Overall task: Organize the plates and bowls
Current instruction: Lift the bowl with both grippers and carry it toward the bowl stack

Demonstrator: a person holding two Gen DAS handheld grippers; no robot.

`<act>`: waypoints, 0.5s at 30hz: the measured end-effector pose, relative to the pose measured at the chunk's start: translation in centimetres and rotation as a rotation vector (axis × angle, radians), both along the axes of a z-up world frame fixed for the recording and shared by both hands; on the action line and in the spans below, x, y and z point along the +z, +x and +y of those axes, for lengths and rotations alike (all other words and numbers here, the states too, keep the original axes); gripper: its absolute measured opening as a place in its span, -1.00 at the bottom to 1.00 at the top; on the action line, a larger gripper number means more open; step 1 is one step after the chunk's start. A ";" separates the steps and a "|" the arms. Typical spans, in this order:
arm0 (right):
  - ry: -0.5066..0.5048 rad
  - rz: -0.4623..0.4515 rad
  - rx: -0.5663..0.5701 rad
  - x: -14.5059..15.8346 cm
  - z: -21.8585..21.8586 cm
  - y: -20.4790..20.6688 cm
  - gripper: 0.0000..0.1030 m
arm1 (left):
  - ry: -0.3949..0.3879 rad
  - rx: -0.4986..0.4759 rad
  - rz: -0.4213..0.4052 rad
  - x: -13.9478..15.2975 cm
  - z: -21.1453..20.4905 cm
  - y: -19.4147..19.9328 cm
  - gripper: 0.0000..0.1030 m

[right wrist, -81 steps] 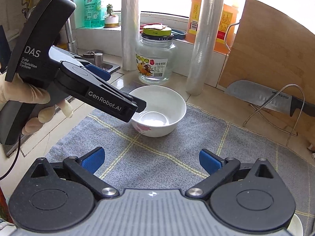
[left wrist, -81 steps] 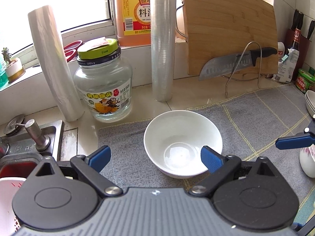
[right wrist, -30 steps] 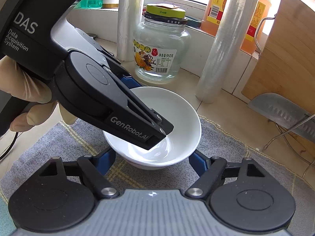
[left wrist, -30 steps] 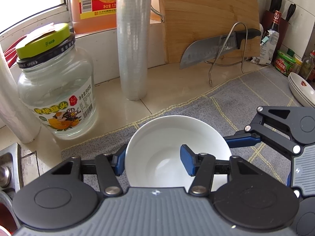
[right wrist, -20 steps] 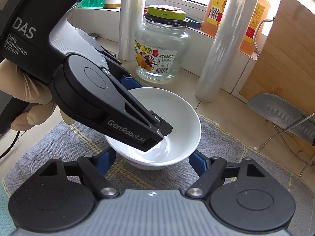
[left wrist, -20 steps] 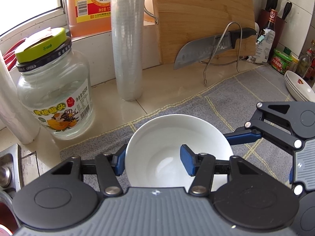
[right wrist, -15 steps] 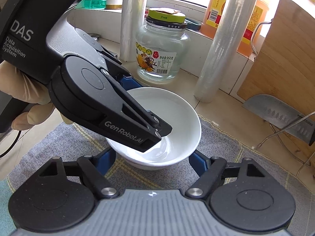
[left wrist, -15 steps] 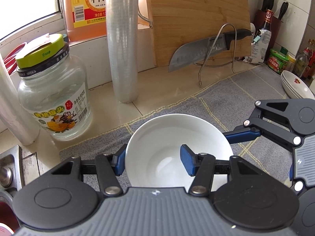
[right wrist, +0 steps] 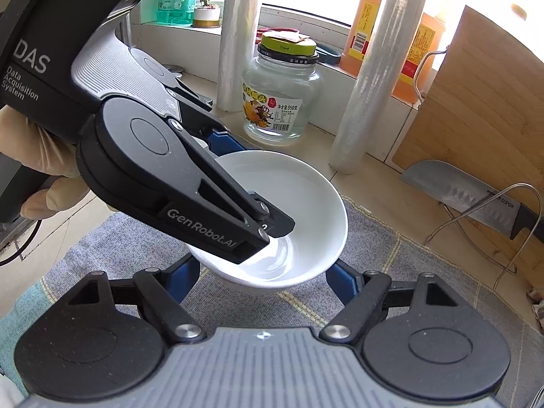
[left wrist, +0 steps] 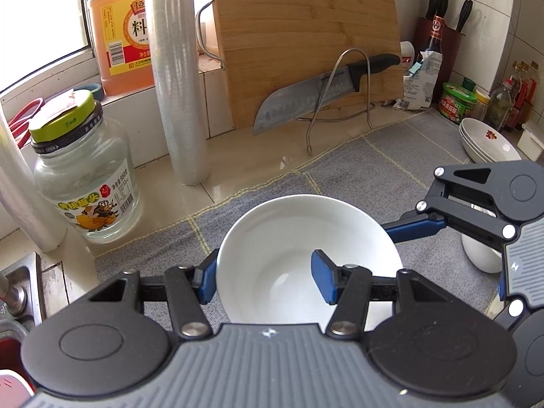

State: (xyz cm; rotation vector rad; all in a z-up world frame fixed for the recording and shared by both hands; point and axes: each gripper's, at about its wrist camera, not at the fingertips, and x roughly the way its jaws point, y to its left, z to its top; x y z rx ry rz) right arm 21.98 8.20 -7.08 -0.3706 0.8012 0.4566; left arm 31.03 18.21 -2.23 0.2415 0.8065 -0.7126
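Left wrist view takes in the widest ground: a grey woven mat with yellow grid lines (left wrist: 391,156) spread over the counter, a tall bamboo cutting board (left wrist: 299,34) leaning at the back, and a broad kitchen knife (left wrist: 323,93) propped on a wire stand in front of it. Next in size comes the round white ceramic bowl (left wrist: 299,238), sitting over the mat's near left corner. The left gripper (left wrist: 265,277) is clenched on its wall, one blue pad outside the rim and one inside. Whether the bowl rests on the mat or is lifted just clear I cannot tell.

By my reading the task is at an early stage: this bowl is gripped but not yet put anywhere, and it probably belongs with the stack of shallow white plates (left wrist: 489,141) at the mat's far right end. Another white dish (left wrist: 482,255) sits half hidden behind the right tool.

Only this view shows those plates. Right wrist view instead shows the right gripper (right wrist: 261,275) released, its blue pads spread wide on either side below the bowl (right wrist: 306,197), apparently not touching it, and the left tool's black finger reaching down inside. A clear glass jar with a green lid (right wrist: 282,95) stands behind, smallest of all.
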 end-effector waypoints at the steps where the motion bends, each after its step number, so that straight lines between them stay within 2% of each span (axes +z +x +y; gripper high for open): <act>1: 0.001 -0.001 0.000 0.1 -0.1 -0.3 0.64 | -0.001 -0.002 -0.002 0.2 -0.1 -0.4 0.07; 15: 0.016 0.010 0.008 1.1 -2.6 -4.5 0.64 | 0.009 -0.019 -0.012 1.5 -1.9 -5.1 0.07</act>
